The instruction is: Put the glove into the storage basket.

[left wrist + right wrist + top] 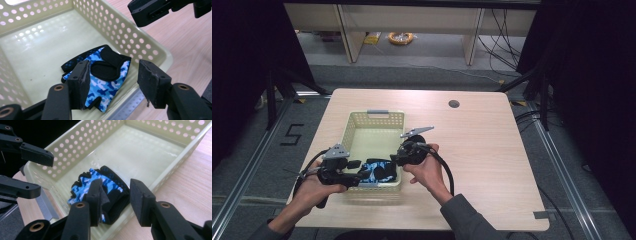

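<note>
While the glove (100,75) lies in the basket (140,47), each claw, left (113,82) and right (116,200), gapes empty above it.

A single mark can be read: a black figure "5" (292,134) set on the grey floor, just off the left edge of the surface (492,165). Nothing on the surface itself carries any legible word, label, brand or number.

Black grippers (362,172), brass screws, worn jaws; grey plates; sleeve (467,217) seemingly grey.
</note>
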`<state>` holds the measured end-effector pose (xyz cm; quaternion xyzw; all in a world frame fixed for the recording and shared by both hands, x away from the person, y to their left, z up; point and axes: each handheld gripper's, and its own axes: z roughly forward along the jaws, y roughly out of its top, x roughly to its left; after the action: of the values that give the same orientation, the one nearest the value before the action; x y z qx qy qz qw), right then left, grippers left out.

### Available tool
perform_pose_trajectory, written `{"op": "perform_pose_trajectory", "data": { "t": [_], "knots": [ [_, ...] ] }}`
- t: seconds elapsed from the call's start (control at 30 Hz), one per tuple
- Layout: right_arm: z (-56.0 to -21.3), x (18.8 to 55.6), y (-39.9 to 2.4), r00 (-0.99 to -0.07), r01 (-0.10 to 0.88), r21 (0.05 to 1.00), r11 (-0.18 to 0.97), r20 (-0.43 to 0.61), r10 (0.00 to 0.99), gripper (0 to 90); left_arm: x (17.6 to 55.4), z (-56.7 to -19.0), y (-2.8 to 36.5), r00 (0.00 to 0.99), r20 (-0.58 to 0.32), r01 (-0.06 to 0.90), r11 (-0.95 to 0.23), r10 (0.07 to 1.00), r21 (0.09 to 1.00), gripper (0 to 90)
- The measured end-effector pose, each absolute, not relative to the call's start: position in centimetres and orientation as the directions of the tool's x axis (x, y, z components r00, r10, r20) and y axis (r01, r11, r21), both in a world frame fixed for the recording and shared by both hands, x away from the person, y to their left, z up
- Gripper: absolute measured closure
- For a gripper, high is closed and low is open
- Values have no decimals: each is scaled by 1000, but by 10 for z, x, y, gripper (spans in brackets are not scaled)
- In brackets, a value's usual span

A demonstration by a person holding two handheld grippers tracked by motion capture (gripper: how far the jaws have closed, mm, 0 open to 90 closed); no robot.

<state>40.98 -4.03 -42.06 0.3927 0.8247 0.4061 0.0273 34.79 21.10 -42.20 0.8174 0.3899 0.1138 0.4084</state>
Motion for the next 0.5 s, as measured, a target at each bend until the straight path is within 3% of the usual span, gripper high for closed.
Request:
{"op": "perform_pose_trajectory", "data": {
  "t": [0.5],
  "knots": [
    [-410, 398, -80, -698, 610, 728, 312, 307, 647, 608, 318, -412, 186, 725, -172, 500, -337, 667, 798, 391]
  ]
}}
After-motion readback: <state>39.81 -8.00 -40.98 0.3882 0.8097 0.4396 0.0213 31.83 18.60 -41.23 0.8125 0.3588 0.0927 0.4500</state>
